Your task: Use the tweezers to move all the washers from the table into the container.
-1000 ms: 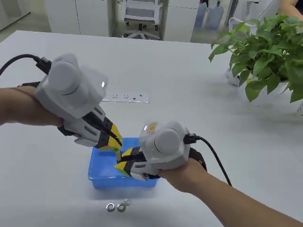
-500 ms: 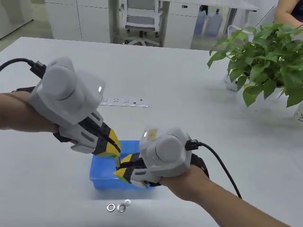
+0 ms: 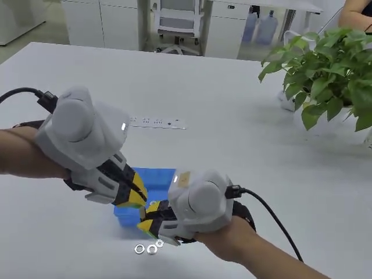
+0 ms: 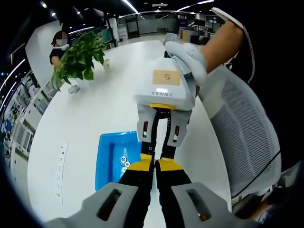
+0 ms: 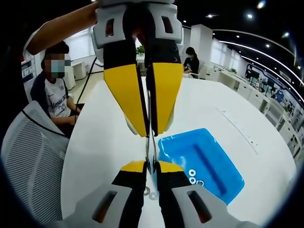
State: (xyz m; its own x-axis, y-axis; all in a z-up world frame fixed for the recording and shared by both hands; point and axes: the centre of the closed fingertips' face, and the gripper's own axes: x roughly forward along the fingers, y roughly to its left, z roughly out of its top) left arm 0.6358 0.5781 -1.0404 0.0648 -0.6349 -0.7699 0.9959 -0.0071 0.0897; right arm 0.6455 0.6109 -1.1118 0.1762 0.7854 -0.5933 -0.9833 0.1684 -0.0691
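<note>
Right gripper view: a few loose washers [image 5: 149, 194] lie on the white table [image 5: 95, 142], just outside the near edge of the blue container [image 5: 211, 152]. More washers inside [image 5: 194, 176] sit close to that same wall. Thin tweezers [image 5: 150, 147] stand over the loose ones. The right gripper [image 5: 151, 167] pinches them low down, and the left gripper [image 5: 151, 133] meets it head-on, jaws pressed onto their upper part. In the head view, bare tabletop spreads on every side. A power strip [image 3: 156, 123] lies beyond the container, and a potted plant [image 3: 331, 70] stands well apart at the far right.
</note>
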